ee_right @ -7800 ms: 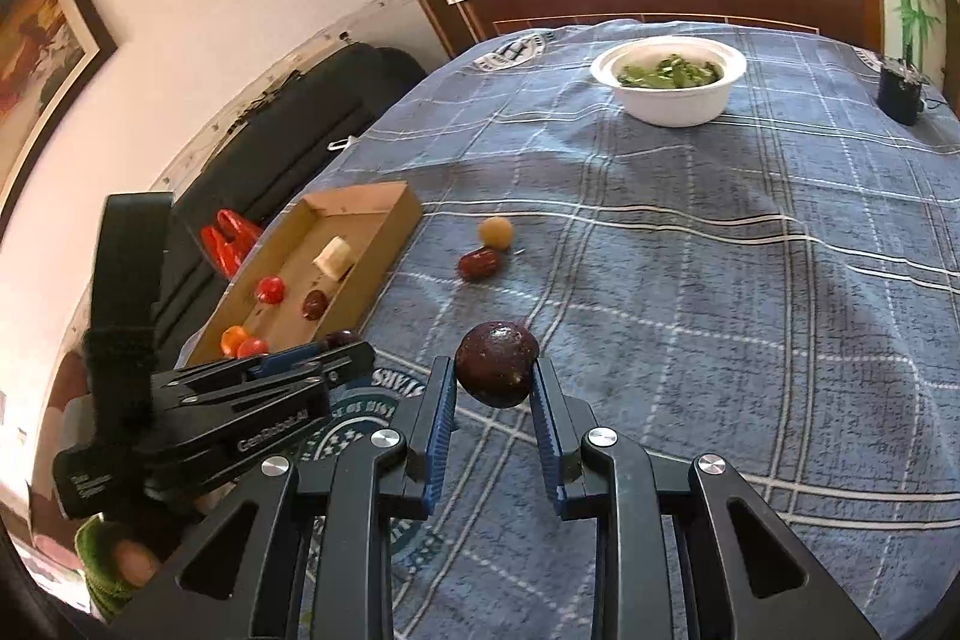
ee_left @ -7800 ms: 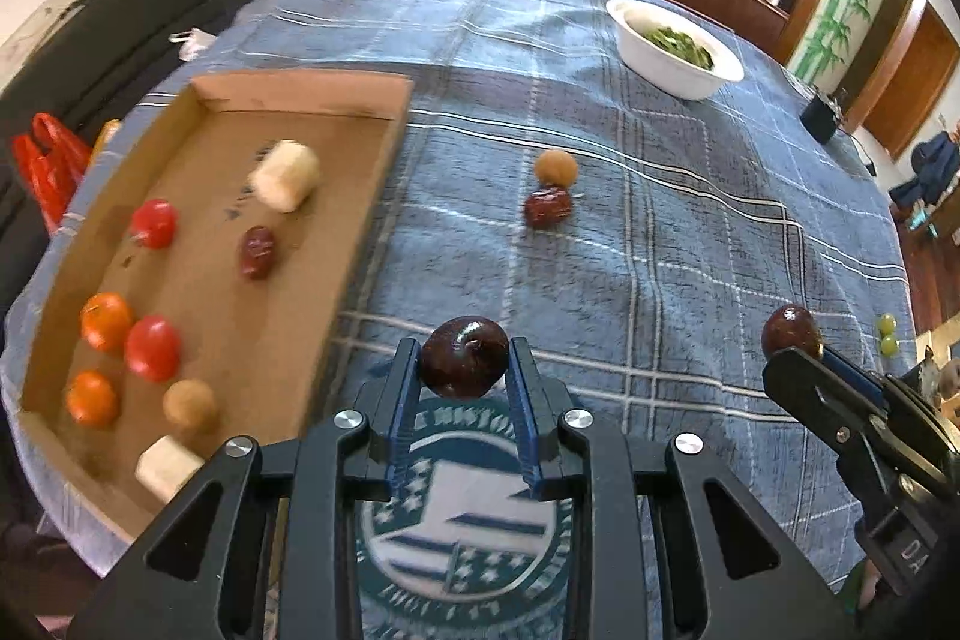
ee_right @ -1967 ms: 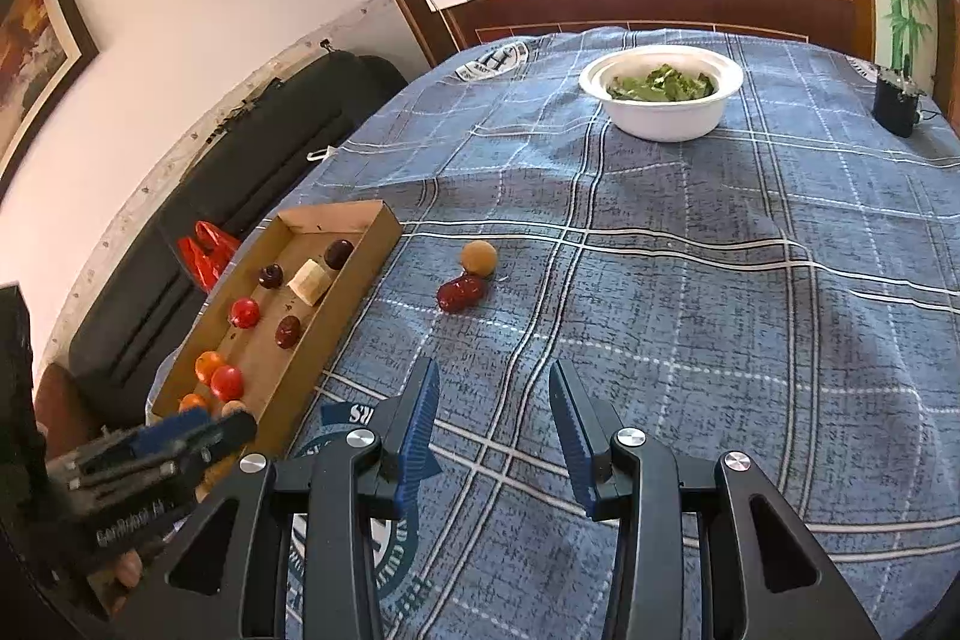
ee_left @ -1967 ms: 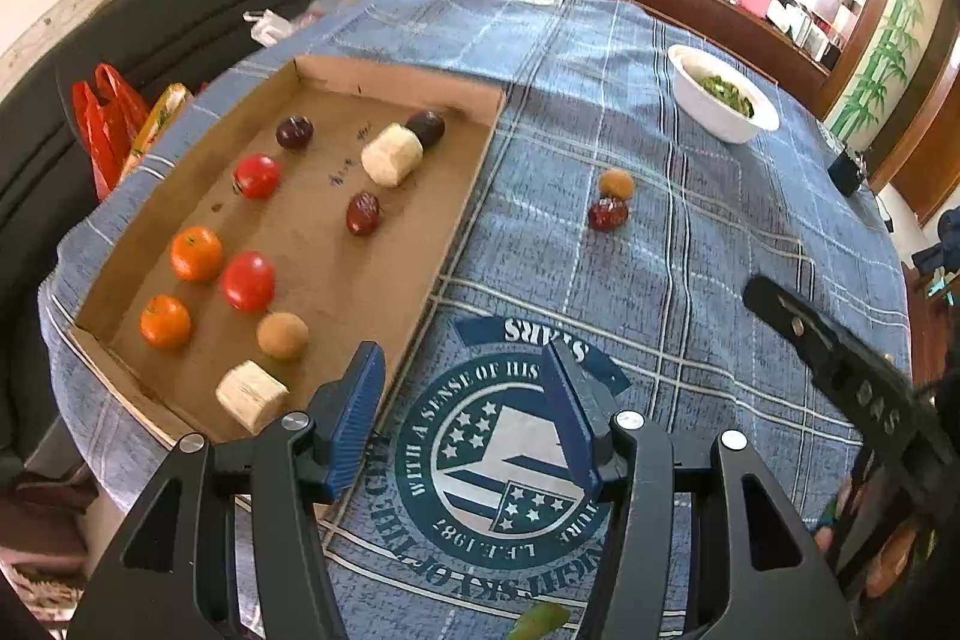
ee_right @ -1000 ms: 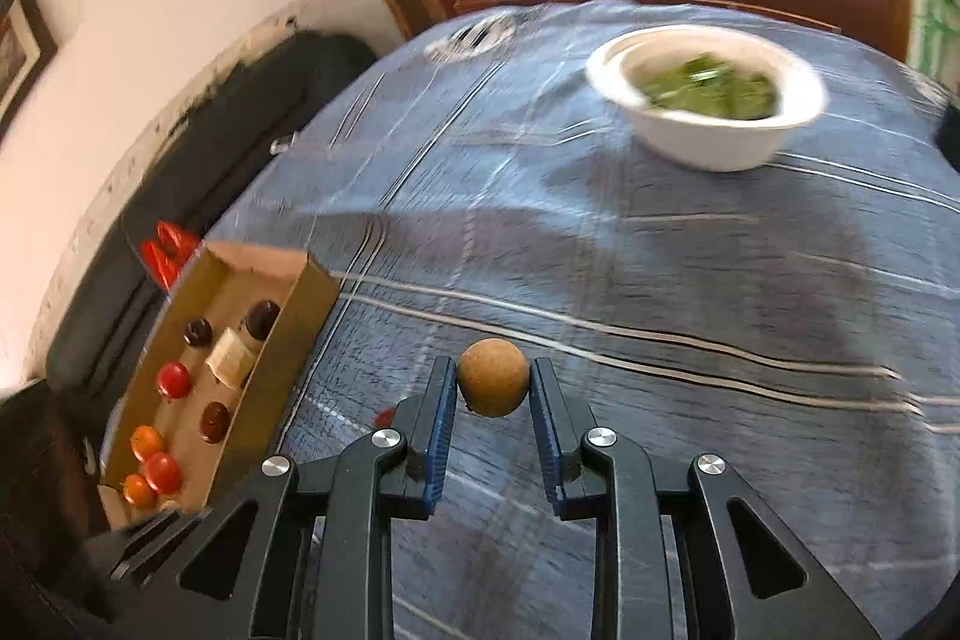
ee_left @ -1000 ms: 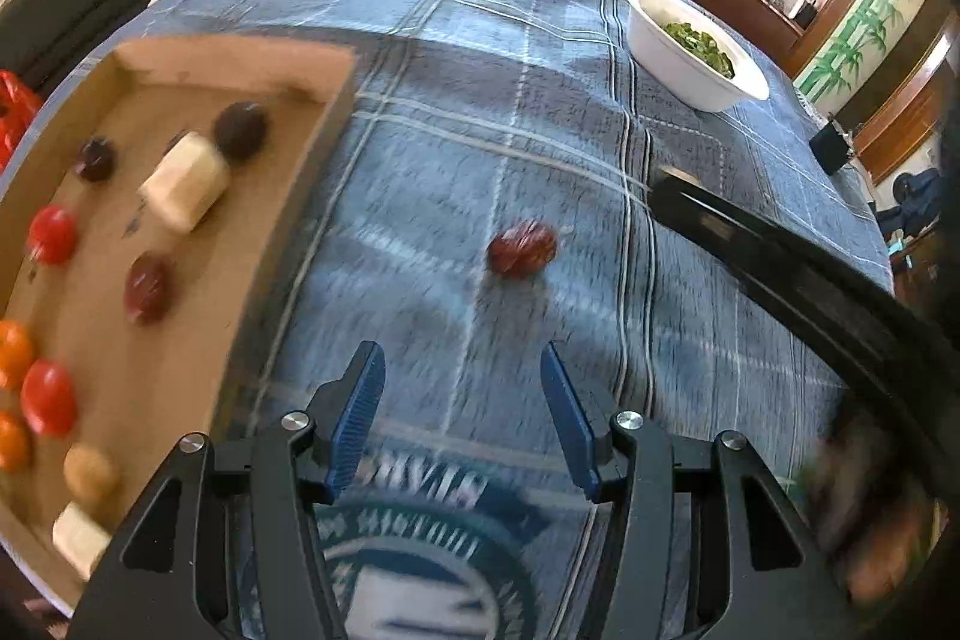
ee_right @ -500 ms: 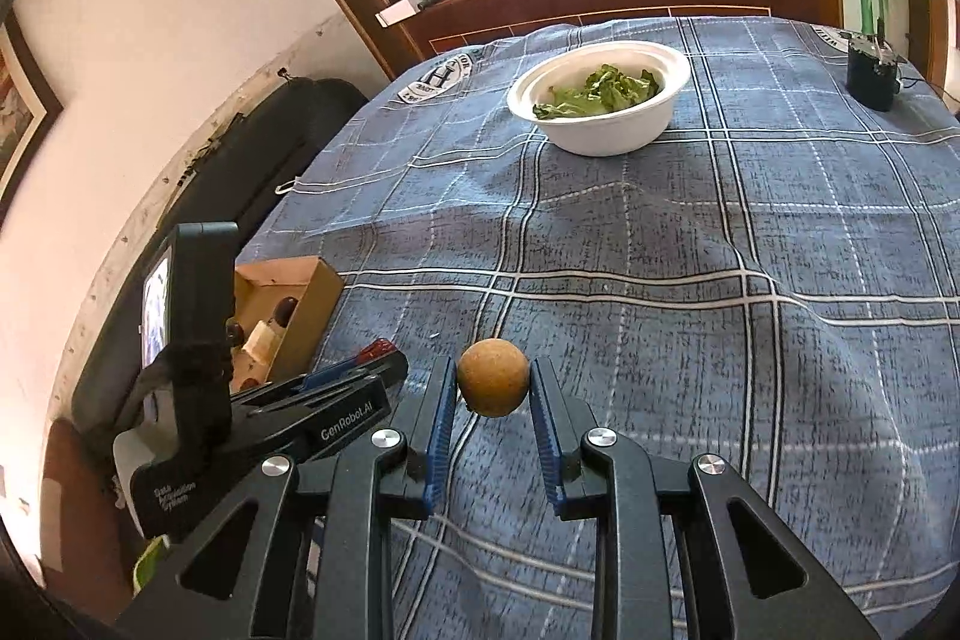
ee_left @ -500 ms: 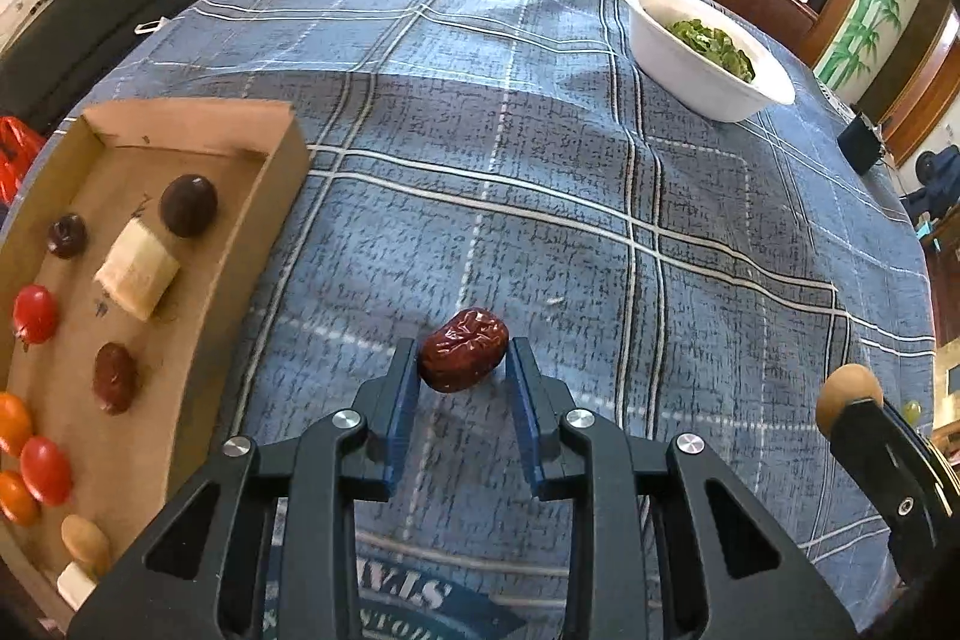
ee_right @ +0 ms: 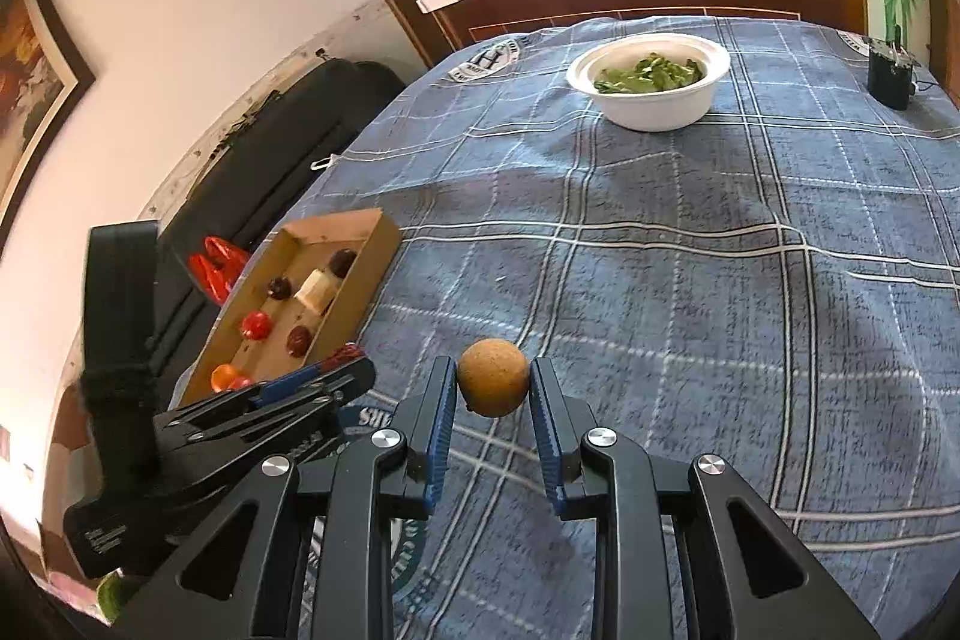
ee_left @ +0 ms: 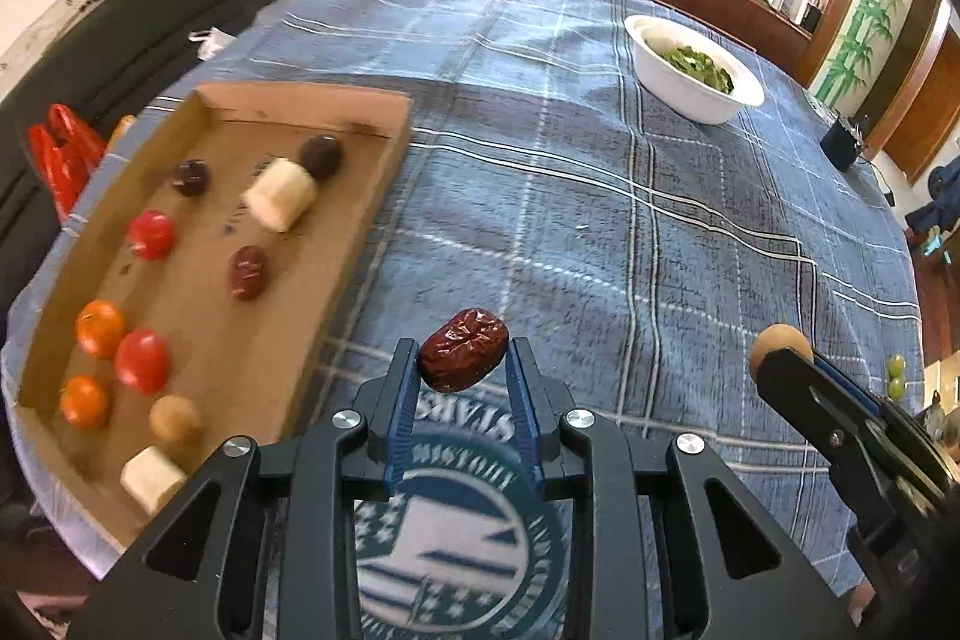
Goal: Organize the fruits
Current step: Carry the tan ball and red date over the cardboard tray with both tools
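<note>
While each pair of jaws grips one fruit: ten pieces in one cardboard tray [ee_left: 384, 172].

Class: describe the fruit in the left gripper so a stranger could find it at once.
Start at the cardboard tray on the blue checked cloth. Just right of its near end, the left gripper pinches a date: dark red, oblong and wrinkled, unlike the smooth round tan fruit in the right gripper.
</note>
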Demonstrator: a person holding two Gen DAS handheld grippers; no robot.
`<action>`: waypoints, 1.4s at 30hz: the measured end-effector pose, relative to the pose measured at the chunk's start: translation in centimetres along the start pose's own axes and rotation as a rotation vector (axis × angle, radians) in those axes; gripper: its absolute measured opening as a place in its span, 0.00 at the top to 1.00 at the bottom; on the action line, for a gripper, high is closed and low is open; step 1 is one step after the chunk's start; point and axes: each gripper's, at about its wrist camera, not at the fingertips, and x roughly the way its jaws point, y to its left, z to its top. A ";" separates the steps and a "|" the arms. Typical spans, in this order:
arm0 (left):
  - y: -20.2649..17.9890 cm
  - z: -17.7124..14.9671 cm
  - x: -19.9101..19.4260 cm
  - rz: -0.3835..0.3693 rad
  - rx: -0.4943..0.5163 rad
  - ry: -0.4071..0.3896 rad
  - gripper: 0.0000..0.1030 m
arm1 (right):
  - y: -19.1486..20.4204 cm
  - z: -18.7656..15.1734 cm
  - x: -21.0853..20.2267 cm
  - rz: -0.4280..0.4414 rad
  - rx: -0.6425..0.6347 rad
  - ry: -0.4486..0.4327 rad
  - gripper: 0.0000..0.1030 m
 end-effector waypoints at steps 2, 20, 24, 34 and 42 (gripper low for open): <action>0.5 -0.3 -0.7 0.007 -0.004 -0.012 0.74 | 0.6 -0.3 -0.3 0.006 -0.011 0.002 0.75; 4.7 -3.2 -4.4 0.060 -0.054 -0.070 0.74 | 5.6 -2.4 -1.5 0.044 -0.099 0.009 0.76; 5.5 -3.5 -4.6 0.067 -0.060 -0.077 0.74 | 6.4 -2.7 -1.3 0.047 -0.114 0.016 0.76; 7.3 -3.9 -4.1 0.078 -0.092 -0.061 0.74 | 7.7 -3.2 -0.3 0.052 -0.137 0.035 0.76; 8.4 -4.2 -4.1 0.077 -0.109 -0.060 0.74 | 8.4 -3.5 0.3 0.057 -0.149 0.048 0.76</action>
